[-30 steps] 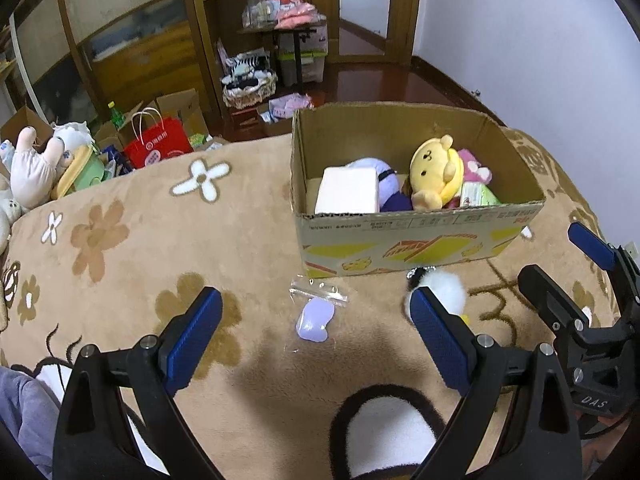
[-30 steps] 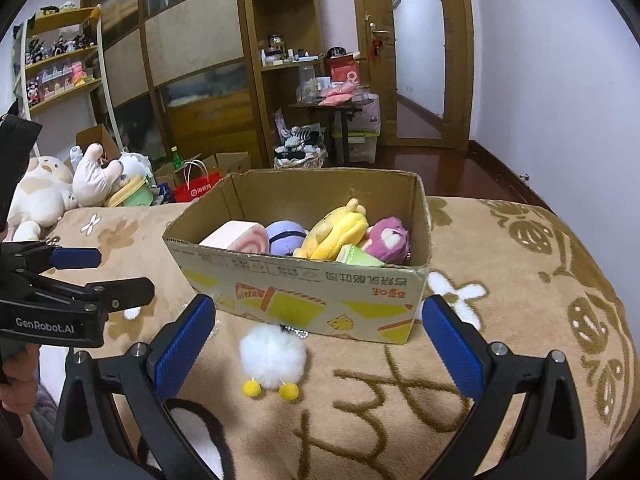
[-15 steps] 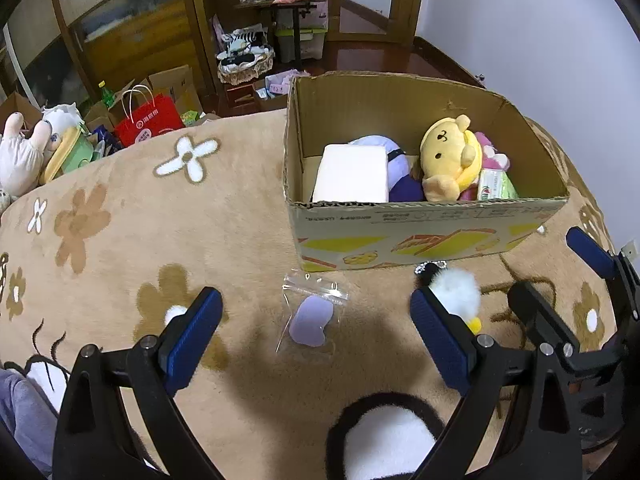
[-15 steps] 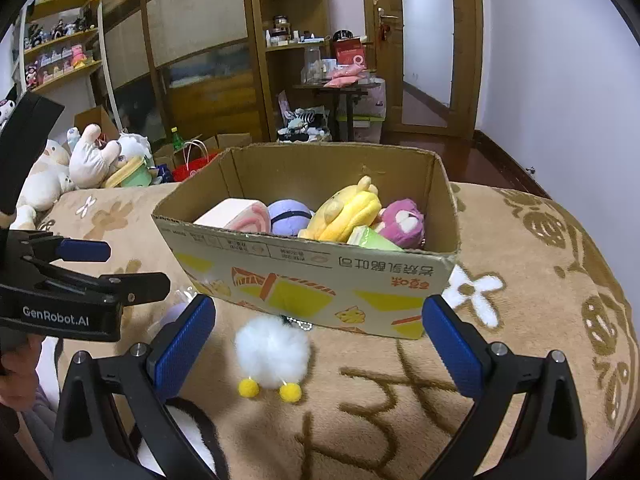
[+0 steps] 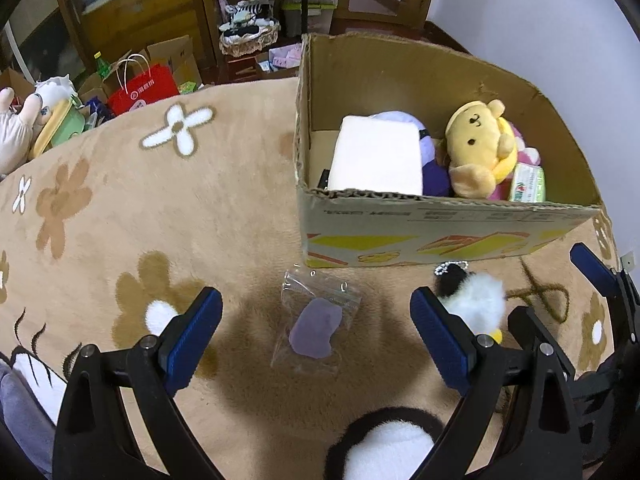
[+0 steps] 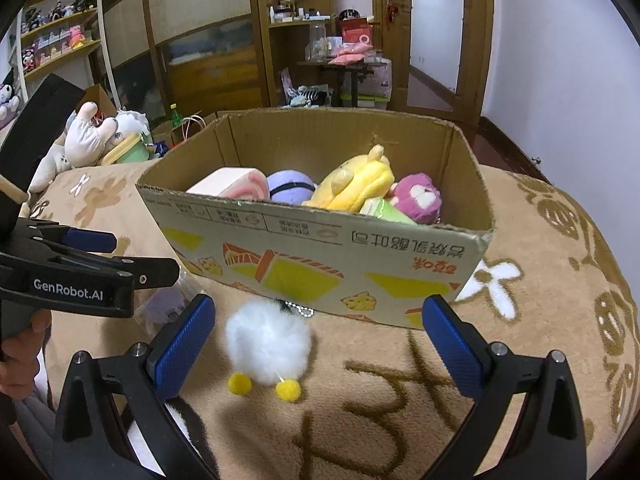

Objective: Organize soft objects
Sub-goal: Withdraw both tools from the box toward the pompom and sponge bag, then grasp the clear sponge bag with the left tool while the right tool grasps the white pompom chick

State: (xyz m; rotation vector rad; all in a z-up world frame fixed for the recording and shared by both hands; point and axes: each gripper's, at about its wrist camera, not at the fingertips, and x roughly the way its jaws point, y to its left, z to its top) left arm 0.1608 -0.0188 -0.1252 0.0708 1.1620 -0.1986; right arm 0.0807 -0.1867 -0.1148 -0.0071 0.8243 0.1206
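A cardboard box point(image 5: 440, 236) point(image 6: 320, 264) stands on the tan flowered blanket and holds several plush toys, among them a yellow plush point(image 5: 476, 148) point(image 6: 356, 180). A purple soft piece in a clear bag point(image 5: 316, 328) lies in front of the box, between the fingers of my open left gripper point(image 5: 316, 336). A white fluffy pompom with yellow feet point(image 6: 268, 348) point(image 5: 476, 304) lies in front of the box, just ahead of my open right gripper point(image 6: 320, 344). Both grippers are empty. The left gripper point(image 6: 92, 276) also shows at the left of the right wrist view.
The blanket point(image 5: 160, 208) covers a raised surface that drops off at the far left edge. Beyond it are a red paper bag point(image 5: 140, 88), plush toys point(image 6: 96, 136), cartons and wooden shelves point(image 6: 280, 40). A white wall point(image 6: 560, 60) is at right.
Both grippers have moved forward and down toward the blanket. The bagged purple piece now lies between the left fingers and the pompom is closer to the right gripper. Both stay open.
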